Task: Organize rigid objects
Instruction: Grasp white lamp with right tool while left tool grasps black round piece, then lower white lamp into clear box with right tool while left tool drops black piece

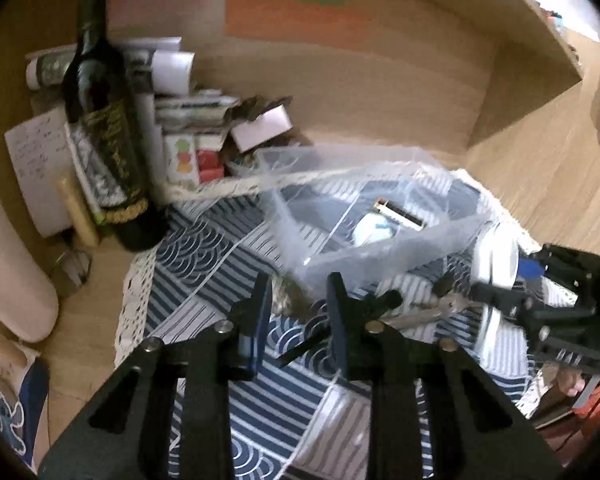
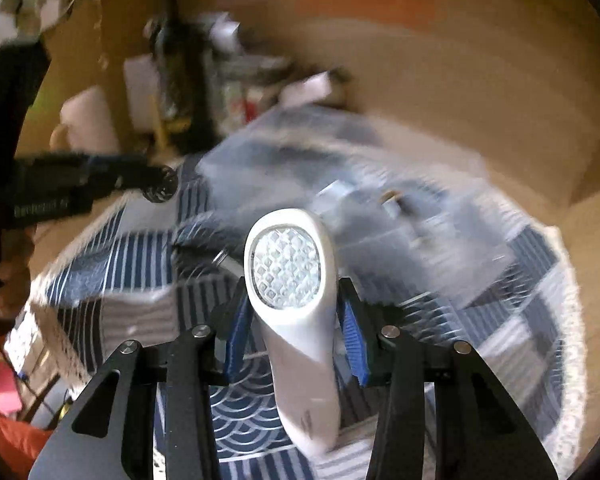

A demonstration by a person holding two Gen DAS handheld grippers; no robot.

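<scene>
Progress: I judged the sorting partly done; the clear plastic bin already held two things, and at least two more were outside it.
Bin contents: a battery lay on the bin floor, touching or just beside a white rounded object; I could not tell what that white object was.
Bin position: it sat tilted on the blue patterned cloth, just beyond my left claw.
Right claw: my right gripper was clamped on a white handheld device with a faceted clear face, the blue pads pressing its two sides; it was off the cloth.
Where that device was: near the bin but not yet in it, as far as the blurred right view showed.
Left claw: my left gripper stood about half open and held nothing.
Still on the cloth: a grey crumpled-looking item lay between the left fingers' tips, and metal pliers-like tools lay to its right, near the bin's near wall.
Left to do: I reckoned the held device, then those loose pieces, still had to go in.
Not part of it: a dark wine bottle stood among boxes at the shelf's back-left corner.
</scene>
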